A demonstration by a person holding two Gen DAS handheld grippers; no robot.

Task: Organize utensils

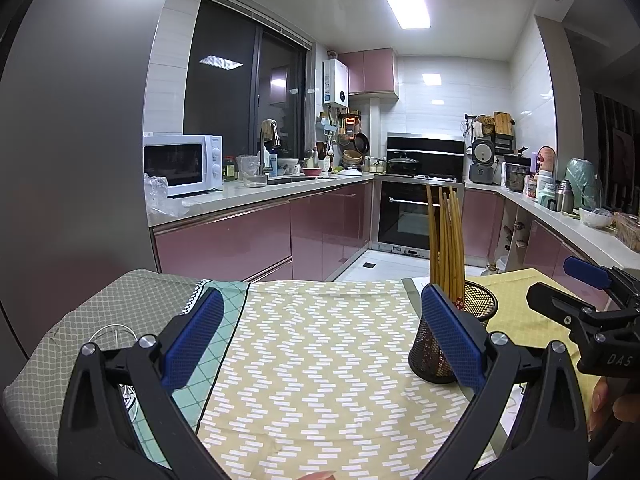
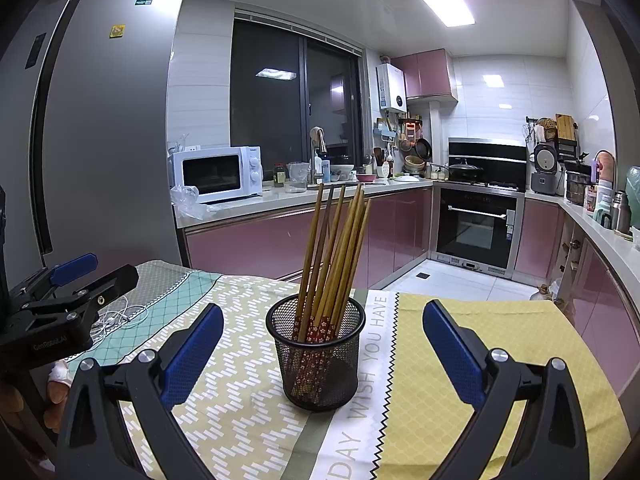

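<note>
Overhead, a ceiling light (image 2: 446, 4) brightens the patterned tablecloth (image 2: 248, 408); pink cabinets (image 2: 256, 246) behind.

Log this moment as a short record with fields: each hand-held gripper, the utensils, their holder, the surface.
left hand-held gripper: open, empty, holder just beyond its right finger
right hand-held gripper: open, empty, aimed at the holder, not touching it
chopsticks: a bundle standing in the holder, leaning, red patterned ends down
mesh holder: black, round, upright on the cloth
tablecloth: patchwork of patterned panels, yellow, beige, green and grey
loose utensils on cloth: none visible
white cable: lying at the left side of the cloth
</note>
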